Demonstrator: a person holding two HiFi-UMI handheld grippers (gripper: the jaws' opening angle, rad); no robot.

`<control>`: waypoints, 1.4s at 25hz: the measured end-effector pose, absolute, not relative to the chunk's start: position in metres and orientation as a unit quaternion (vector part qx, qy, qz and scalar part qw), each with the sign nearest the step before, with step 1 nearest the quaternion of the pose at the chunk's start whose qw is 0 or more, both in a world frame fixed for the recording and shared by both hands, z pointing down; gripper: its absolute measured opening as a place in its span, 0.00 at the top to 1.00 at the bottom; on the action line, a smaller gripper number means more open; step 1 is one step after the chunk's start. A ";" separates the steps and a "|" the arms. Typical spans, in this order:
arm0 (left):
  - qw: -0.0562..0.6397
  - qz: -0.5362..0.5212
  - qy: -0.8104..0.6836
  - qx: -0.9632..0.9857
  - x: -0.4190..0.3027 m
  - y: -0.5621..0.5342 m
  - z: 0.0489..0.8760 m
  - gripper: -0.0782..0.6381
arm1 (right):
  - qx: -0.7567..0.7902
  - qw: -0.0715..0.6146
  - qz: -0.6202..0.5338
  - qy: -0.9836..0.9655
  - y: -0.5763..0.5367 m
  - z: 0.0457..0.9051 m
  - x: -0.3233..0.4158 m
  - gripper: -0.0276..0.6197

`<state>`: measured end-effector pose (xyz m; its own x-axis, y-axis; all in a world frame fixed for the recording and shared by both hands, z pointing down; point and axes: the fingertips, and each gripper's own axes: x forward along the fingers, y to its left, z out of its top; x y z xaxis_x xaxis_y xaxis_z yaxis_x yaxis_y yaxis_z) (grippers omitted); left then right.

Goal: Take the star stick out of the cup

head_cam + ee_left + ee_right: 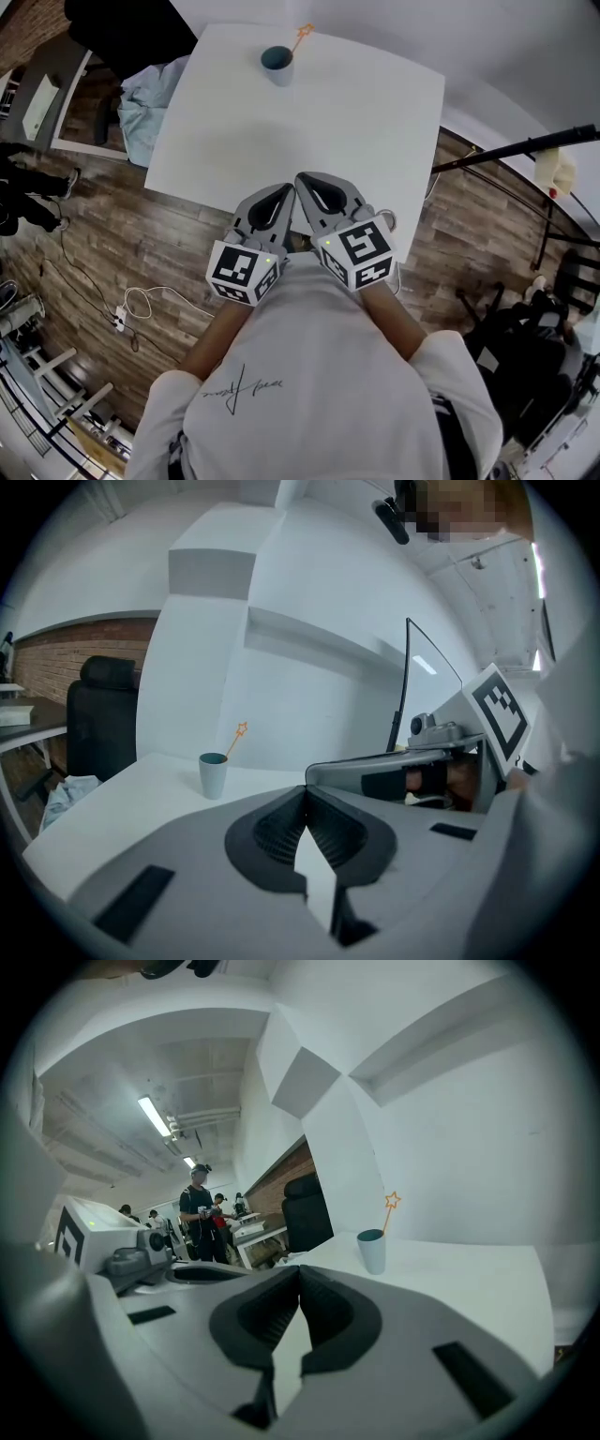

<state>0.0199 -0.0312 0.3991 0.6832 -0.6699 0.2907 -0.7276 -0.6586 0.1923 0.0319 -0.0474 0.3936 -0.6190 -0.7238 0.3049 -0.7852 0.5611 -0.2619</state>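
Note:
A grey-blue cup [277, 64] stands near the far edge of the white table [375, 122]. An orange star stick [302, 36] leans out of it to the right. The cup [213, 774] and star stick [242, 729] show far ahead in the left gripper view, and the cup [372, 1251] with its star stick [393, 1201] likewise in the right gripper view. My left gripper [284, 190] and right gripper [301, 178] hover side by side over the table's near edge, far from the cup. Both are shut with nothing between the jaws, as the left gripper [305, 790] and right gripper [300, 1270] show.
A black chair [122, 28] with a light-blue cloth [150, 98] stands at the table's left. Cables and a power strip [120, 319] lie on the wood floor. A black stand [525, 150] reaches in from the right. People [199, 1213] stand in the background.

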 end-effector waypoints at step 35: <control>0.197 0.082 -0.414 0.885 -0.017 -0.060 0.422 0.88 | 0.448 0.123 0.174 -0.869 -0.171 0.407 0.038 0.94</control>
